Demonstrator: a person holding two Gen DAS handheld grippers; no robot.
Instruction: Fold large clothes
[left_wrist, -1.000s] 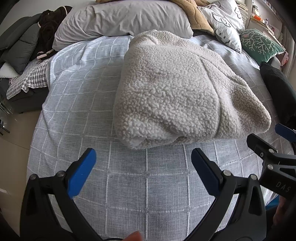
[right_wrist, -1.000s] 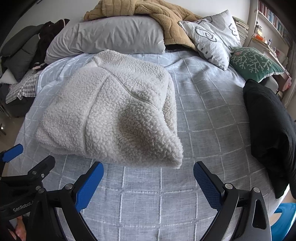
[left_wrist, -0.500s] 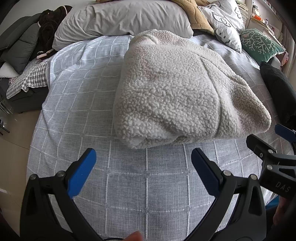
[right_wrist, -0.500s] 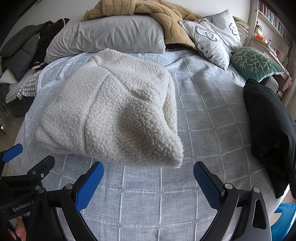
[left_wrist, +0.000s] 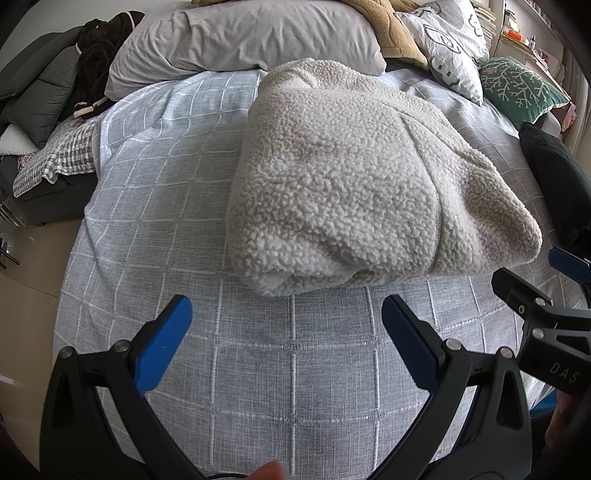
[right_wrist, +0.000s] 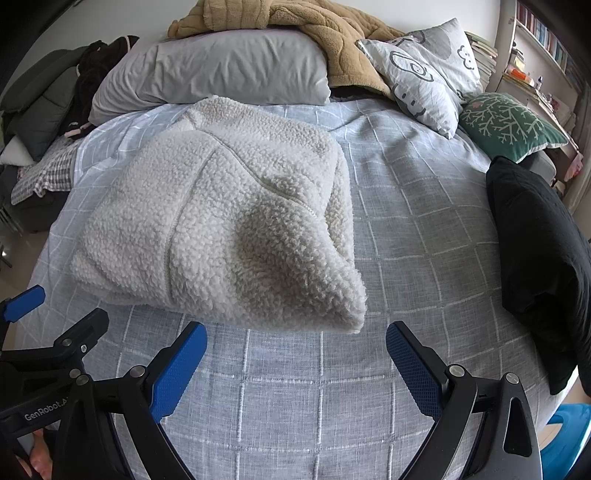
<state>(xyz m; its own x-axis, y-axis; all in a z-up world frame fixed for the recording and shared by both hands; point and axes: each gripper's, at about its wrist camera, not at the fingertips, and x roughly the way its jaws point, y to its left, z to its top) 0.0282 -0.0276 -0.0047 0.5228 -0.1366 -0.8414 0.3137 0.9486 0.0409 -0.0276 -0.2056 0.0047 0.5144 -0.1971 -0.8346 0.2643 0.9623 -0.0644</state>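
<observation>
Both the left hand-held gripper (left_wrist: 286, 325) and the right hand-held gripper (right_wrist: 295, 350) hover wide apart, empty, just short of the folded fleece jacket (right_wrist: 229, 236) on the bed (right_wrist: 406, 221); a black cushion (right_wrist: 535, 266) lies beside it.

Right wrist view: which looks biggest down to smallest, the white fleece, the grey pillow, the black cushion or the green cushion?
As they look in this view:
1. white fleece, closest to the camera, so its lead may be exaggerated
2. grey pillow and black cushion, too close to rank
3. green cushion, smallest, though farther off
</observation>
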